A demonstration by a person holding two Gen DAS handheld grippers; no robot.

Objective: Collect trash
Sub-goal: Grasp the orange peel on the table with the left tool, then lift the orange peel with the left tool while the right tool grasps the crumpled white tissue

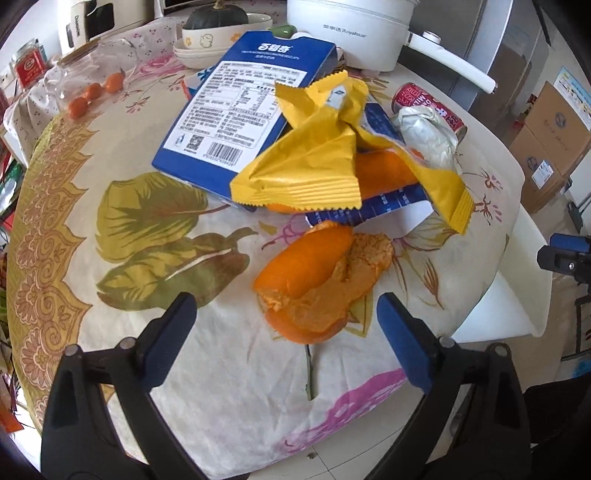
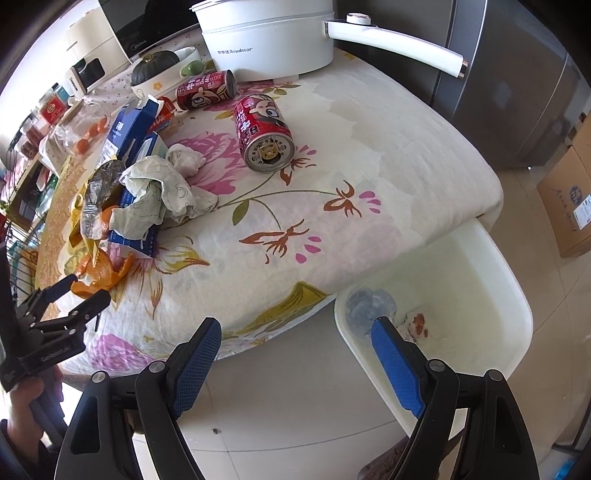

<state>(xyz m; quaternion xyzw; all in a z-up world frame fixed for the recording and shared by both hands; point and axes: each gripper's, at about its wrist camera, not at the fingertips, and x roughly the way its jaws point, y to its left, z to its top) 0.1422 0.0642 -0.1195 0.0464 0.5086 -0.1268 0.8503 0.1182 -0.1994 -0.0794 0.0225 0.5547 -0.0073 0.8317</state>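
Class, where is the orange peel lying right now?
In the left wrist view the orange peel lies on the tablecloth just ahead of the open left gripper, below the yellow wrapper.

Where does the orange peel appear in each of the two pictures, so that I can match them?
Left wrist view: the orange peel lies at lower centre, just ahead of the open left gripper.
Right wrist view: it lies at the far left edge, in front of the left gripper.
Shared landmark: the white cooking pot at the table's far end.
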